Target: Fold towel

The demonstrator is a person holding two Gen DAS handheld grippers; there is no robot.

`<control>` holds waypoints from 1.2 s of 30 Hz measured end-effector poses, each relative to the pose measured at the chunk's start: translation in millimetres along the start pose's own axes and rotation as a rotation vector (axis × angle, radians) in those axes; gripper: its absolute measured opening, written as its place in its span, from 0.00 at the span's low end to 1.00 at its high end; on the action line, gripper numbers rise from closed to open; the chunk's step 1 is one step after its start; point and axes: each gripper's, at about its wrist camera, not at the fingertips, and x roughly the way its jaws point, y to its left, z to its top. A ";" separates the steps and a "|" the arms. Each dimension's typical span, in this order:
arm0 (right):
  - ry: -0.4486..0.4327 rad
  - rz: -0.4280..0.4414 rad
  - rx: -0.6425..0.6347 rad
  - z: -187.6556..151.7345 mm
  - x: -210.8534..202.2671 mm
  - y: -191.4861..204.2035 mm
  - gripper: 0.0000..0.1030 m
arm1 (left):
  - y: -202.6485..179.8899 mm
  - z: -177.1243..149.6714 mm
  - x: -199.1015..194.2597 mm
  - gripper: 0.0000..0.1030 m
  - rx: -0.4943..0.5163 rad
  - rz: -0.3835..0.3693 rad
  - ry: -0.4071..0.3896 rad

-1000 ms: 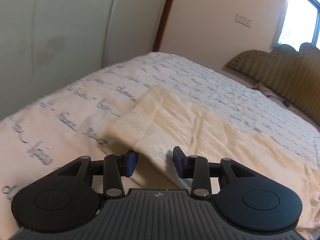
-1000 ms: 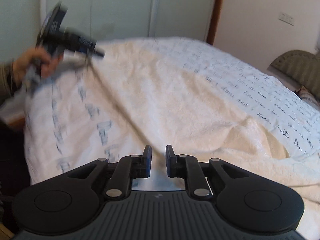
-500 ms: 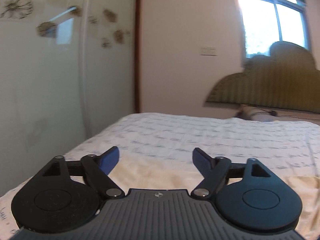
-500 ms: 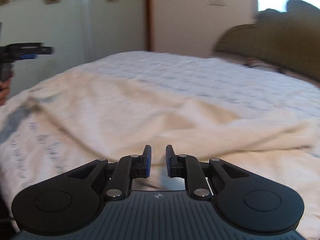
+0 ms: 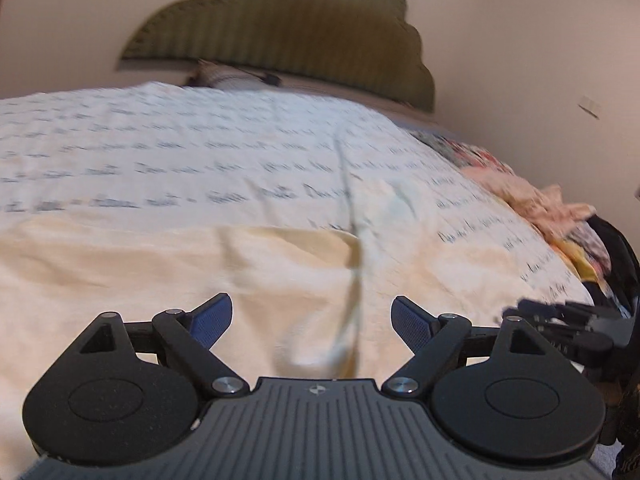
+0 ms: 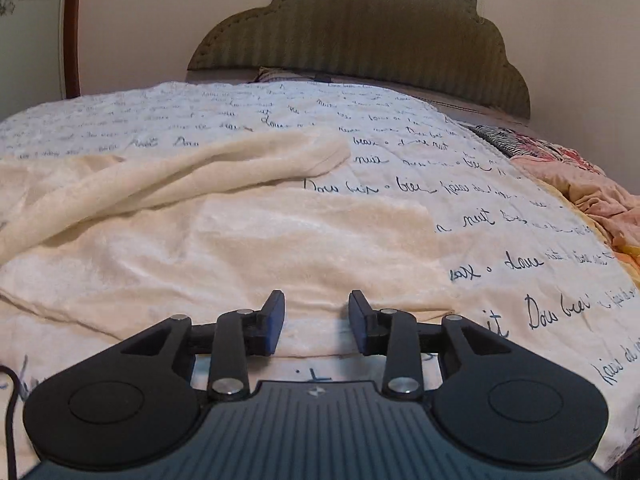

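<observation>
Two tools in play, neither gripping anything: holding the left gripper [image 5: 312, 320] spread wide over the cream towel [image 5: 160, 264], keeping the right gripper [image 6: 316, 326] parted more narrowly, fingertips just above the towel's near edge.

Lying rumpled across the script-printed bedspread [image 6: 500, 216], that towel [image 6: 240, 248], with one long side bunched into a rolled ridge [image 6: 240, 160] toward the headboard [image 6: 360, 40]. Not folded yet, judging by the lie of it.

Risking plenty here. Closing on the near edge and possibly pinching the bedspread along with it, being much the same pale colour and lying right underneath. Grabbing only the top layer of the bunched part and dragging a crooked fold. Pulling from one side alone and skewing the whole thing.

Blurring badly in the left view, so leaving that far hem unjudged.

Crowding the right-hand edge of the bed: a heap of pink and patterned clothes [image 6: 580, 188], close enough to snag if swinging wide. Trailing at lower left in the right view, a dark cable [image 6: 10, 400].
</observation>
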 end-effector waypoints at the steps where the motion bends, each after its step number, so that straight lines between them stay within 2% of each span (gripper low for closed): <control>1: -0.018 0.031 0.038 5.5 0.6 -1.6 0.33 | -5.4 -0.2 8.6 0.84 0.007 -0.026 0.011; 4: -0.048 0.107 0.128 28.4 8.0 0.5 0.33 | -20.1 0.3 33.2 0.84 0.049 -0.097 0.040; 7: -0.058 0.137 0.160 56.6 20.9 10.9 0.34 | -29.9 -0.9 55.0 0.79 0.064 -0.116 0.060; 9: -0.045 0.148 0.154 77.9 34.5 21.9 0.46 | -31.9 -4.0 63.4 0.76 0.056 -0.132 0.047; 10: -0.042 0.145 0.137 88.3 41.8 29.7 0.62 | -31.3 -6.4 66.3 0.74 0.055 -0.135 0.030; 11: -0.048 0.138 0.108 97.2 49.5 37.8 0.71 | -30.9 -8.1 67.7 0.71 0.056 -0.138 0.015; 13: -0.035 0.131 0.053 114.7 69.9 53.4 0.71 | -27.7 -14.9 71.5 0.67 0.048 -0.150 -0.005; 15: -0.019 0.163 0.025 131.6 94.6 65.8 0.71 | -26.7 -20.0 76.1 0.59 0.049 -0.163 -0.012; 16: 0.000 0.177 0.013 139.0 108.8 71.3 0.71 | -27.4 -22.5 77.6 0.53 0.064 -0.159 -0.015; 19: 0.079 0.147 -0.014 154.5 157.1 86.7 0.70 | -30.6 -26.7 78.6 0.47 0.096 -0.157 -0.033; 20: 0.109 0.128 -0.026 157.5 172.4 91.4 0.67 | -31.1 -27.7 79.3 0.45 0.102 -0.159 -0.033; 24: 0.213 0.056 -0.035 157.0 217.3 100.4 0.64 | -31.2 -28.6 79.9 0.45 0.111 -0.175 -0.038; 28: 0.217 -0.007 -0.063 155.2 226.9 102.8 0.64 | -32.5 -29.3 79.7 0.45 0.121 -0.169 -0.040; 30: 0.202 -0.023 -0.063 155.0 223.8 99.8 0.53 | -32.1 -29.5 79.4 0.46 0.121 -0.170 -0.041; 31: 0.193 -0.020 -0.052 155.2 221.4 95.1 0.42 | -31.7 -29.8 79.7 0.47 0.119 -0.171 -0.041; 33: 0.179 -0.018 -0.016 153.1 213.9 82.5 0.36 | -30.8 -29.7 79.9 0.47 0.116 -0.175 -0.042; 35: 0.165 -0.033 0.008 150.4 204.9 70.3 0.24 | -30.3 -28.6 78.8 0.47 0.119 -0.177 -0.042; 36: 0.156 -0.031 0.037 148.3 199.8 62.4 0.22 | -30.6 -28.8 78.7 0.47 0.123 -0.177 -0.043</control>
